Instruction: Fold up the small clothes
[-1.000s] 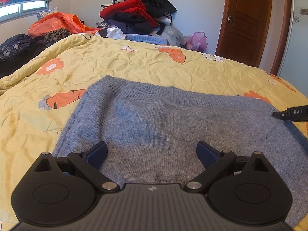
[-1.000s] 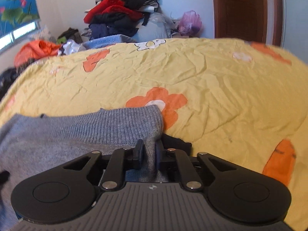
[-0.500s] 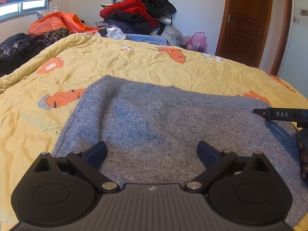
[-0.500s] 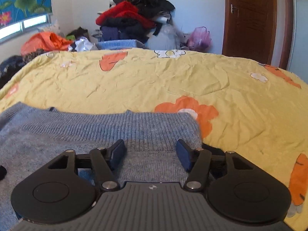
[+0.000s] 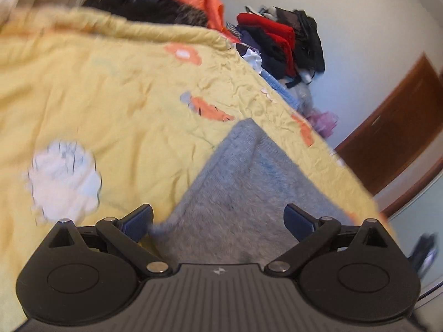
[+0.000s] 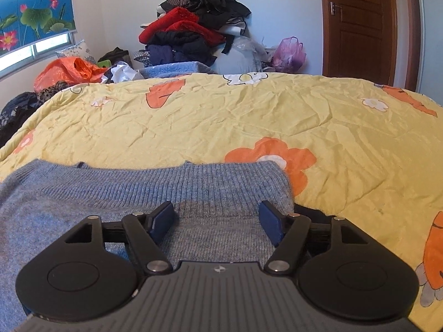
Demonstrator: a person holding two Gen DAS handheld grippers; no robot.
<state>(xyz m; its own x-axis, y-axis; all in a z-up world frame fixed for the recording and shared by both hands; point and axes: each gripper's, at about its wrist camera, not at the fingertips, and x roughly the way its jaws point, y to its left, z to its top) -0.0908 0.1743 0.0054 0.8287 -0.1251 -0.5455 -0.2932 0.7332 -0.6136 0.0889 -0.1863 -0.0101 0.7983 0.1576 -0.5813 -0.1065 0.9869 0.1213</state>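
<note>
A grey sweater (image 6: 138,193) lies flat on the bed's yellow flowered quilt (image 6: 249,119). The right claw (image 6: 217,220), jaws just opening, and the left claw (image 5: 218,221) hover released. Only the right view shows the window (image 6: 33,52).

A bed under a yellow quilt (image 6: 210,127) printed with orange and white flowers fills the room. Behind it a heap of clothes (image 6: 193,27) leans on the pale wall (image 6: 282,5). A brown wooden door (image 6: 360,25) stands at right; daylight enters a window (image 6: 36,51) beneath a lotus-print blind (image 6: 30,8) at left.
</note>
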